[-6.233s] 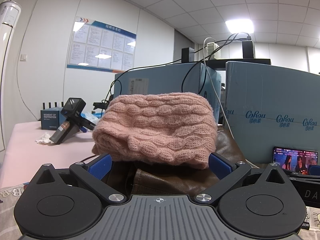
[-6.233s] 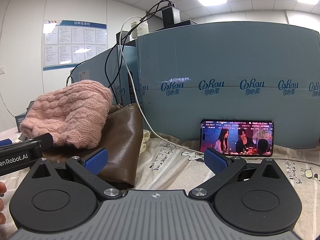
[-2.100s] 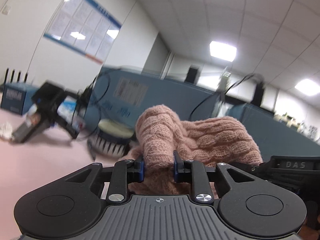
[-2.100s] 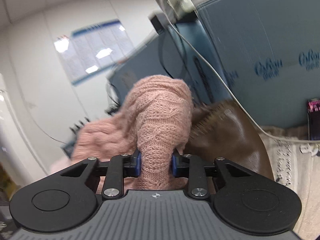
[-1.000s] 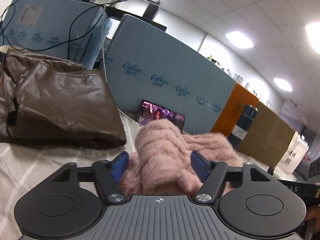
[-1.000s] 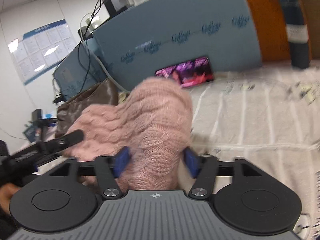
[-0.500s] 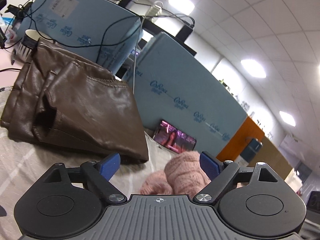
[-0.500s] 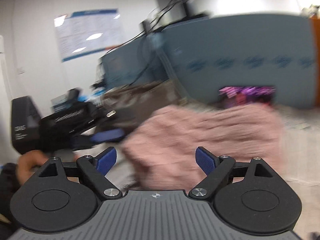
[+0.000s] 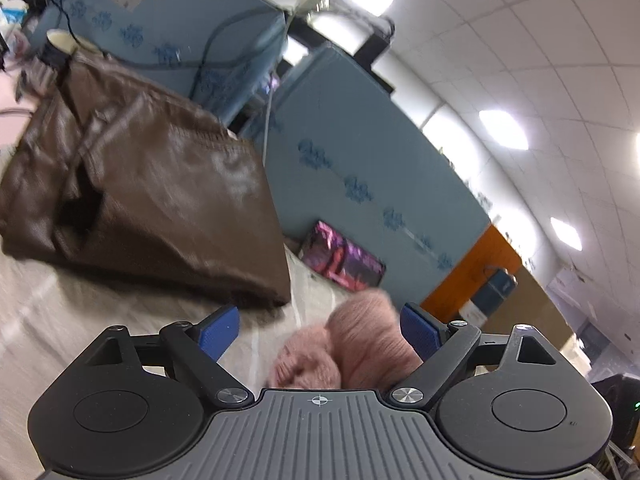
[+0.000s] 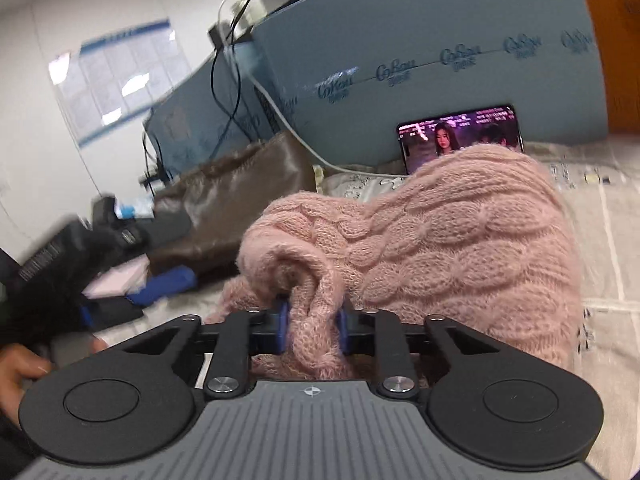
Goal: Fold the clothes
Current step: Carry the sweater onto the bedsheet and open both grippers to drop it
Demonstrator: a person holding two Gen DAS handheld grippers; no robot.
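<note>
A pink cable-knit sweater (image 10: 452, 240) lies bunched on the pale printed sheet (image 10: 608, 240). My right gripper (image 10: 311, 330) is shut on a fold of its near edge. My left gripper (image 9: 320, 330) is open, its blue pads wide apart; part of the sweater (image 9: 352, 352) lies low between the fingers, not gripped. A folded brown leather garment (image 9: 152, 200) lies to the left on the sheet and also shows in the right wrist view (image 10: 240, 196).
A phone (image 10: 460, 132) playing video leans against blue foam boards (image 10: 440, 40) behind the sweater. Cables (image 10: 228, 80) hang over the boards. The left gripper's body and the hand holding it (image 10: 52, 264) show at the right view's left edge.
My right gripper has closed on a fold of the sweater; half a second ago it was open. My left gripper stays open, having let go of the sweater a second ago.
</note>
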